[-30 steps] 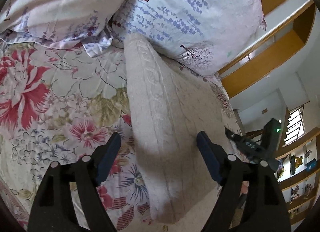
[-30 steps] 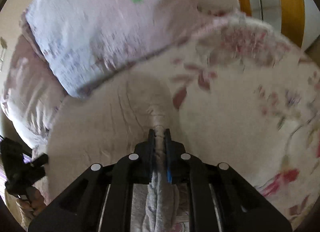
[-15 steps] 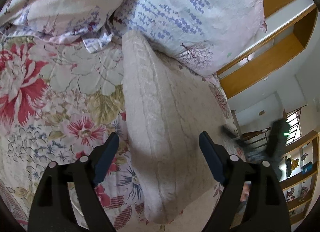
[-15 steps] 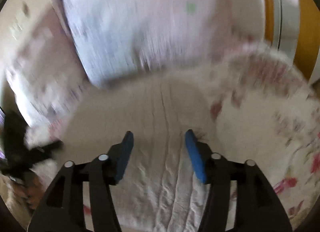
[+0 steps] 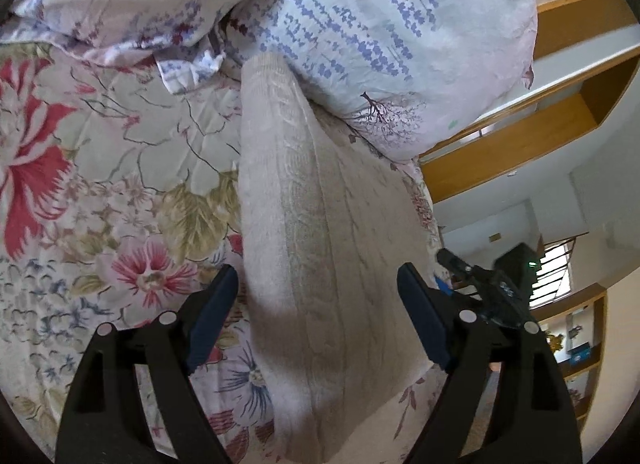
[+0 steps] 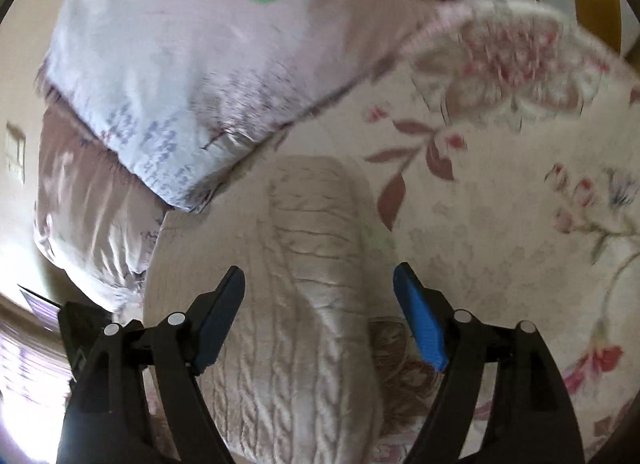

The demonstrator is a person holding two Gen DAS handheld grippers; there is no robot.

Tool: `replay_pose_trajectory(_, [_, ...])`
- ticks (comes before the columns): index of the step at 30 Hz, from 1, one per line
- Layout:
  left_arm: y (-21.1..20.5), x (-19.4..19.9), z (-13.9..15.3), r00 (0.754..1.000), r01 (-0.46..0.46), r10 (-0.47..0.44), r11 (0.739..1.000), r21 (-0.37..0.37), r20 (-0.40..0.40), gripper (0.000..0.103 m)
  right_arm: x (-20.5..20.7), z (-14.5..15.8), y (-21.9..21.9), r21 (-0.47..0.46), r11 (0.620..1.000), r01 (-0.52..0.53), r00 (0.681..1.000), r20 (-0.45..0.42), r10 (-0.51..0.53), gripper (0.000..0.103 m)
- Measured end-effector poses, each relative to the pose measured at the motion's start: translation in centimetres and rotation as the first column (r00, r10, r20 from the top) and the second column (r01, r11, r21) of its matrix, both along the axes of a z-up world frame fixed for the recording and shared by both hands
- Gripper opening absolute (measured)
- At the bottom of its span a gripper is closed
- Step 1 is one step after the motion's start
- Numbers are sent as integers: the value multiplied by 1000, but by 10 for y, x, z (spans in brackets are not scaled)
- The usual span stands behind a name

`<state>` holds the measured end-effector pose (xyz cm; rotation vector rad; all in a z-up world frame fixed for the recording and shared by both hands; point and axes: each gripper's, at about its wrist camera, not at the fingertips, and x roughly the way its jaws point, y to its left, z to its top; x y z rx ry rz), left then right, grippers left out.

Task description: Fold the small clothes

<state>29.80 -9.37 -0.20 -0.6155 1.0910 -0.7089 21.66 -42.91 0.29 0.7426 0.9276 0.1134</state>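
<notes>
Both grippers hang wide open and empty above a cream cable-knit sweater (image 5: 320, 248) on the floral bedspread (image 5: 100, 167).

Left gripper (image 5: 318, 310) and right gripper (image 6: 320, 310) each straddle the knit without touching it; its far end lies against a lavender-print pillow (image 5: 384, 35). Risk, as I judge it: a pinch could catch the bedspread beneath, or take only the top layer, so the fold slumps open when lifted.

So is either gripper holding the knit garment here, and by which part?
Nothing is held. The left gripper and right gripper are both open above the cream knit garment.
</notes>
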Motion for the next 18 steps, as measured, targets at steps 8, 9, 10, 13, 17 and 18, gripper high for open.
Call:
replay_pose_trajectory(8, [-7,9,-7,999,18,-20,999,-48,-31,73,11,-17,1,122,988,-89,996,11,89,68])
replay_pose_trajectory(9, [-8,10,-7,999,17,-18,999,-46,-30,72,15,-19,5,139,984,-114,993,9,114,66])
replay_pose_trajectory(10, [-9,9,-7,999,17,-18,999,-44,-28,71,16,-20,9,146,981,-132,991,17,130,65])
replay_pose_trajectory(13, [-13,11,-7,1000,11,-12,999,-44,-26,67,20,-21,14,145,976,-160,987,37,157,64])
replay_pose_trajectory(17, [-12,13,-11,999,-5,2,998,-62,-45,56,19,-28,17,172,970,-174,984,54,167,35])
replay_pose_trajectory(18, [-8,11,-12,999,-11,8,997,-71,-50,50,17,-27,17,185,967,-175,984,70,165,31])
